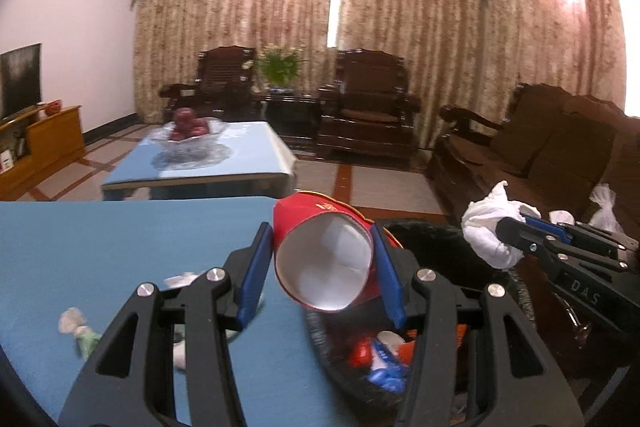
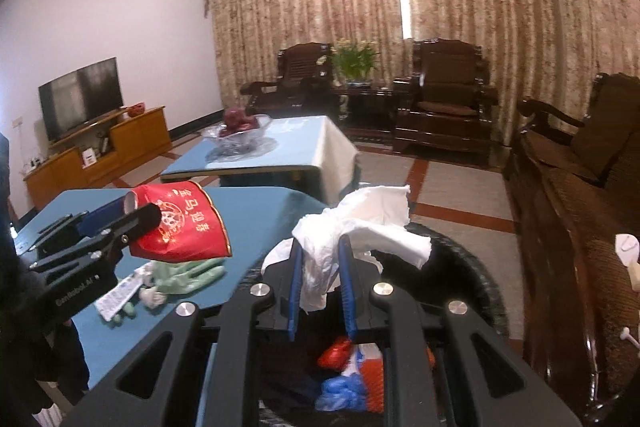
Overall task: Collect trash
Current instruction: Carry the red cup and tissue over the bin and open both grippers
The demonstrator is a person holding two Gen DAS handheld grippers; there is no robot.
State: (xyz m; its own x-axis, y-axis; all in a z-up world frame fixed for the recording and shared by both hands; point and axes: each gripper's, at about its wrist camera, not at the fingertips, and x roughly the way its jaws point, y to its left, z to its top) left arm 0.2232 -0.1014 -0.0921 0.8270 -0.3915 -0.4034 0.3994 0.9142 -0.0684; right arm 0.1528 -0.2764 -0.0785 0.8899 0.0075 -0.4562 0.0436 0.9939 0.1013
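My left gripper (image 1: pixel 322 259) is shut on a red paper cup (image 1: pixel 324 263), squeezed oval, its white mouth facing the camera. It hovers at the right edge of the blue table (image 1: pixel 120 251), beside a black woven bin (image 1: pixel 432 239). In the right wrist view the same cup (image 2: pixel 180 227) shows gold print, with the left gripper (image 2: pixel 140 219) on it. My right gripper (image 2: pixel 320 267) is shut on a crumpled white tissue (image 2: pixel 360 227) above the bin (image 2: pixel 472 267). In the left wrist view the tissue (image 1: pixel 488 227) and the right gripper (image 1: pixel 516 231) are at the right.
Red, blue and white wrappers (image 2: pixel 348 375) lie in the bin. Green and white wrappers (image 2: pixel 160 279) remain on the blue table (image 2: pixel 256 215), also seen as wrappers (image 1: pixel 80 331). A second table with a glass fruit bowl (image 2: pixel 240 135) stands beyond. A dark wooden sofa (image 2: pixel 580 207) runs along the right.
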